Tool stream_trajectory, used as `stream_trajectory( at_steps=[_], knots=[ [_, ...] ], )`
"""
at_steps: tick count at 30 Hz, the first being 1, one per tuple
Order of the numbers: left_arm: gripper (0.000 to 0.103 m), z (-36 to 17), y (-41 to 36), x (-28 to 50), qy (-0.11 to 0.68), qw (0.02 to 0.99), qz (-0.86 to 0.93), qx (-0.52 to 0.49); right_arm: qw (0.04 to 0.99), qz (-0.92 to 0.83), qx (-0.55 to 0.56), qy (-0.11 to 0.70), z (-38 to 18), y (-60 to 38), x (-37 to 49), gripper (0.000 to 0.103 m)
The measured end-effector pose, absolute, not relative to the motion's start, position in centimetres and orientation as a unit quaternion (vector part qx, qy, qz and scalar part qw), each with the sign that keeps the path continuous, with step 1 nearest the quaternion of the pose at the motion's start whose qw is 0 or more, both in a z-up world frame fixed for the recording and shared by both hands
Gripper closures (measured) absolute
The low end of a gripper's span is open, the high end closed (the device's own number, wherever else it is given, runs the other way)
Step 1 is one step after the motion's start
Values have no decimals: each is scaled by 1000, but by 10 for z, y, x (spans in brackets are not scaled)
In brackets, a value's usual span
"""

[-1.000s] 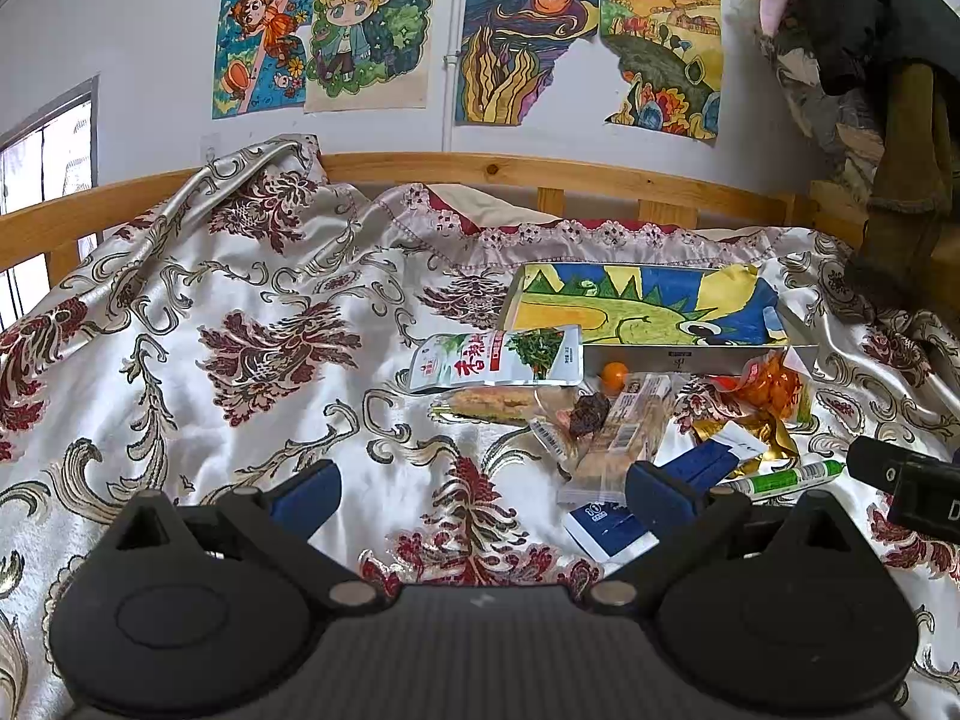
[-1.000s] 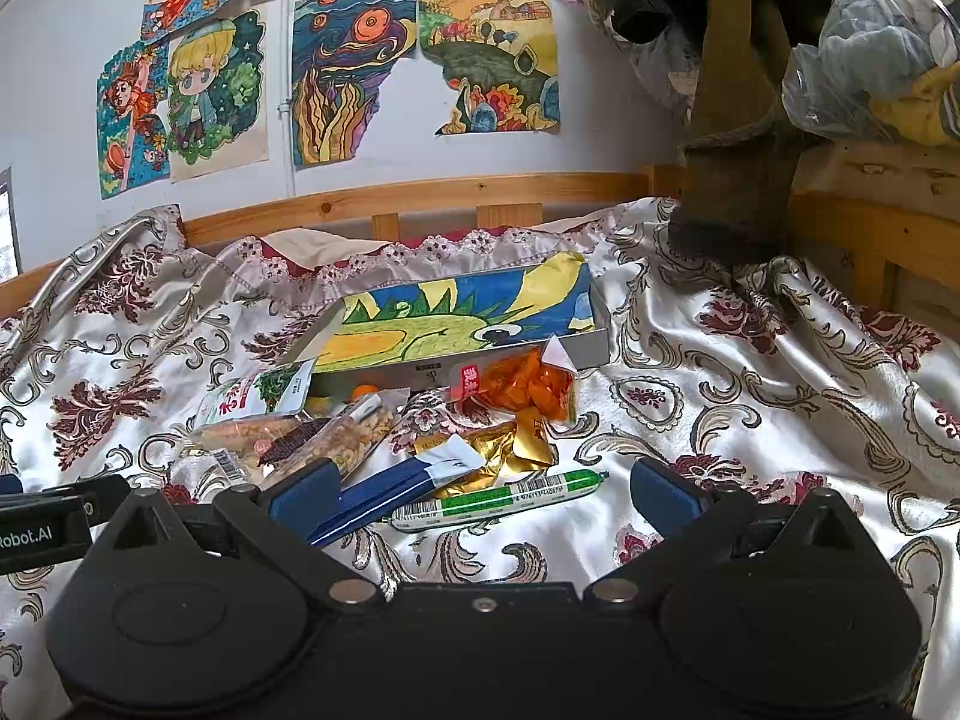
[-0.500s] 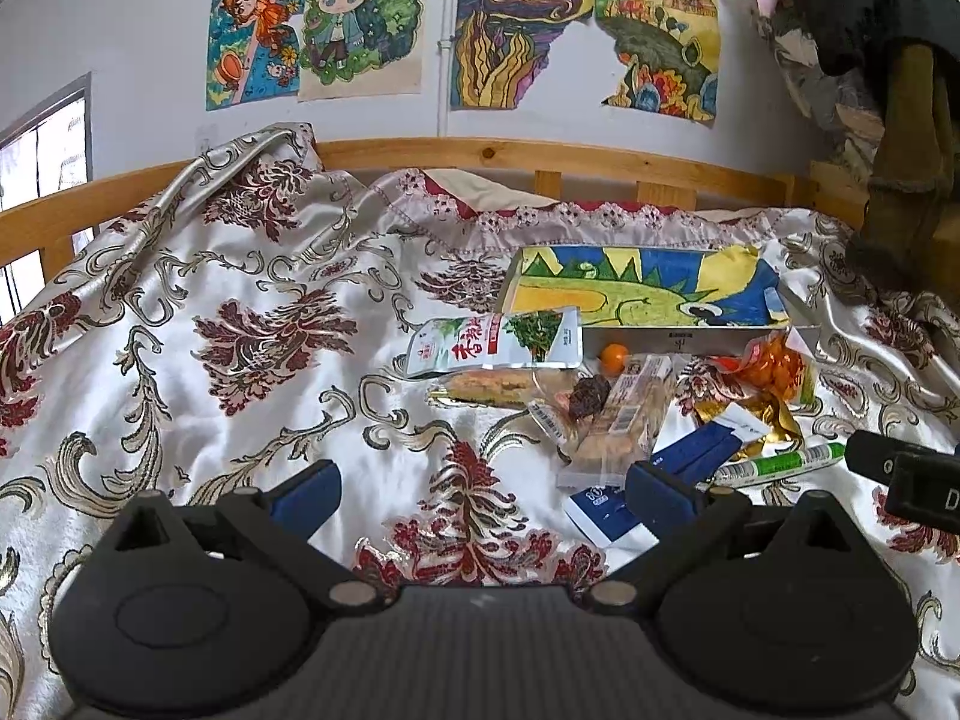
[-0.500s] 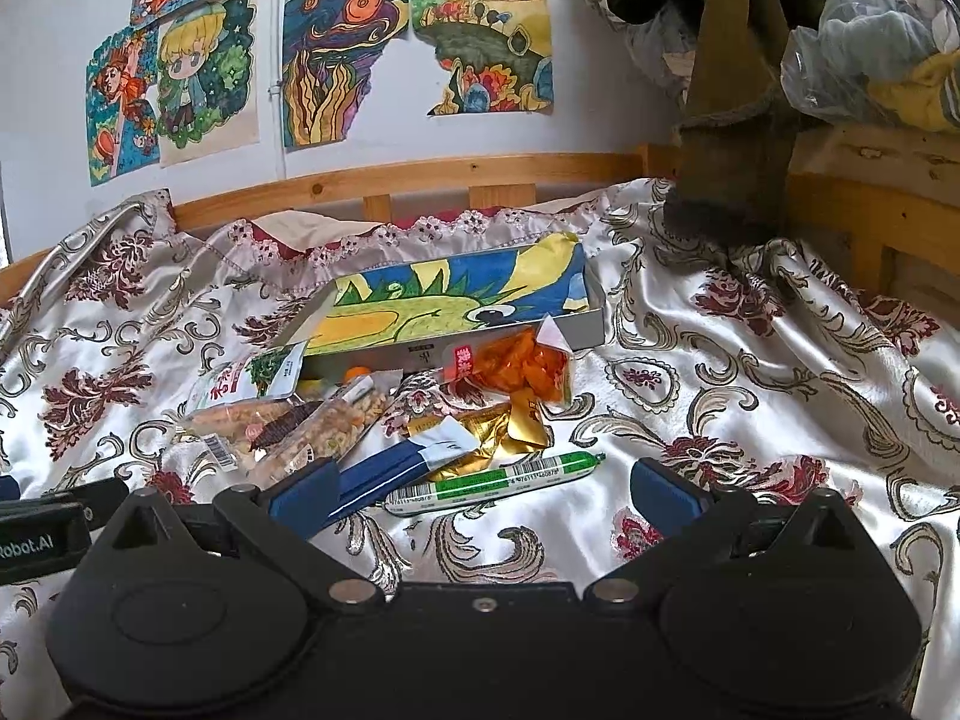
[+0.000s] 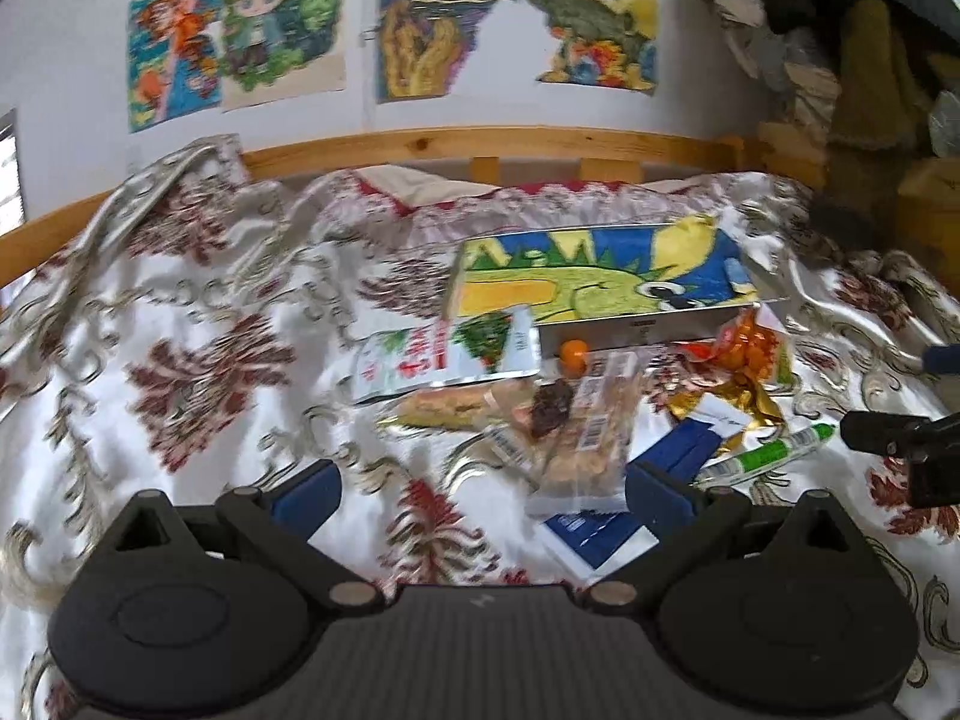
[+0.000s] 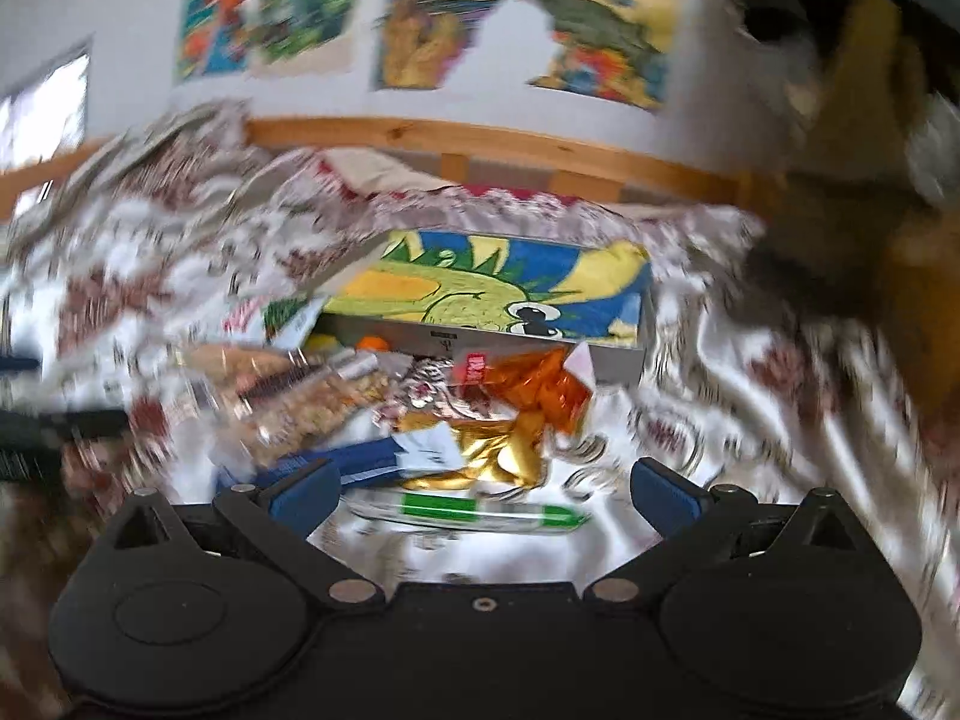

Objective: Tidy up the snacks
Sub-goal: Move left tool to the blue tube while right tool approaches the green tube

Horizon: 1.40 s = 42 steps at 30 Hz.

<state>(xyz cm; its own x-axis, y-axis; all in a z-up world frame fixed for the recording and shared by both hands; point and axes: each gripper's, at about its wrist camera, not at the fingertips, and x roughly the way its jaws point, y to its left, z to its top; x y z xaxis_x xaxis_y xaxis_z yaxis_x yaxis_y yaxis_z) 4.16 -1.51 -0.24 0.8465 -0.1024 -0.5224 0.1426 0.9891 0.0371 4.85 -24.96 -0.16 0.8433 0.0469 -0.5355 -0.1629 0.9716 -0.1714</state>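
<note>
A pile of snacks lies on the patterned bedspread in front of a flat box with a dinosaur drawing (image 5: 600, 288) (image 6: 498, 294). It holds a white-green pouch (image 5: 444, 354), a clear nut bar (image 5: 588, 438), a blue pack (image 5: 600, 528) (image 6: 354, 462), an orange bag (image 5: 744, 348) (image 6: 534, 378), a gold wrapper (image 6: 486, 462) and a green sausage stick (image 5: 774, 450) (image 6: 468, 510). My left gripper (image 5: 480, 492) is open above the bedspread, just short of the nut bar. My right gripper (image 6: 480, 492) is open with the green stick lying between its fingers; the view is blurred.
A wooden bed rail (image 5: 480, 144) runs behind the bedspread under a wall of drawings. Clothes and bags (image 5: 870, 60) hang at the right. The right gripper shows in the left wrist view at the right edge (image 5: 900, 444).
Both grippers have moved forward and down toward the snack pile. The right gripper has swung left and closed in over the green stick, blurring its view. Both stay open.
</note>
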Motion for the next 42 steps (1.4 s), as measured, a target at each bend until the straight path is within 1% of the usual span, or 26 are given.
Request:
stream_trajectory(
  at_steps=[4, 10, 15, 18, 20, 22, 25, 27, 29, 33, 36, 39, 42],
  knots=[
    [0, -5, -29, 55, 271, 952, -124, 62, 936, 124, -125, 304, -8, -266, 67, 1],
    [0, -11, -60, 74, 264, 927, -240, 117, 918, 196, -148, 313, -30, -289, 100, 1],
    [0, -22, -86, 99, 287, 895, -309, 146, 903, 243, -137, 328, -47, -301, 127, 1],
    [0, -27, -98, 113, 299, 878, -339, 159, 887, 284, -144, 335, -55, -302, 139, 4],
    [0, -30, -105, 119, 303, 866, -358, 173, 878, 307, -154, 333, -59, -300, 144, 10],
    [0, -33, -107, 127, 316, 854, -374, 176, 871, 321, -152, 338, -63, -300, 149, 12],
    [1, -41, -108, 142, 338, 843, -380, 175, 861, 341, -156, 343, -68, -299, 152, 19],
    [2, -45, -106, 147, 345, 841, -380, 171, 856, 349, -163, 345, -71, -298, 153, 22],
    [5, -47, -104, 152, 355, 838, -384, 157, 852, 357, -160, 347, -72, -298, 153, 28],
    [8, -50, -101, 158, 368, 836, -386, 129, 849, 361, -159, 353, -72, -300, 152, 32],
    [9, -49, -96, 158, 372, 837, -384, 119, 848, 359, -159, 356, -71, -301, 150, 37],
    [13, -47, -91, 159, 380, 839, -374, 111, 848, 357, -162, 356, -70, -301, 150, 38],
    [19, -47, -89, 161, 389, 841, -360, 110, 849, 354, -165, 355, -70, -300, 149, 38]
  ],
)
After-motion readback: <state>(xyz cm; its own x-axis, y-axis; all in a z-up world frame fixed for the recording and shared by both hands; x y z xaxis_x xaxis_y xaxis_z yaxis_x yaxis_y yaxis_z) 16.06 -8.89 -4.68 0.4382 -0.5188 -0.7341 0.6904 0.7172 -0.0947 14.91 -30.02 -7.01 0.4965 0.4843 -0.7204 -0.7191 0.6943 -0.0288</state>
